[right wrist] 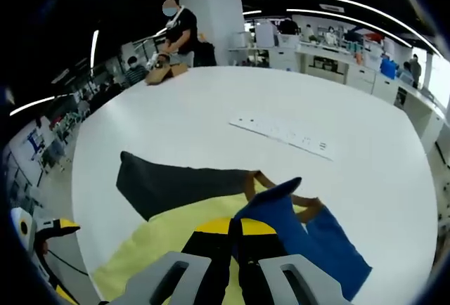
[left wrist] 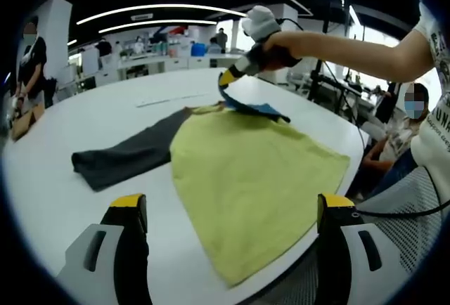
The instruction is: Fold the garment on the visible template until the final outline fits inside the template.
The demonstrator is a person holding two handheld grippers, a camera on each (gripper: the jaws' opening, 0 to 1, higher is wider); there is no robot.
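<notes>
White round table (left wrist: 84, 119) | yellow-green shirt with grey sleeve (left wrist: 246, 171) | right gripper (right wrist: 235, 238) clamps blue sleeve (right wrist: 309, 245), lifted at far end | left gripper (left wrist: 232, 210) wide, nearer hem

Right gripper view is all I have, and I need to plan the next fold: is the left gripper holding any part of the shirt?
Observer: No. The left gripper is open, its jaws wide apart at the near side of the yellow body, gripping nothing.
Operator: How far does the yellow part reach towards the person?
Observer: Its lower corner lies close to the edge of the table, between the left gripper's jaws.
Operator: And the blue sleeve I am pinching?
Observer: The right gripper holds the end of the blue sleeve lifted off the table; the rest trails down onto the yellow body.
</notes>
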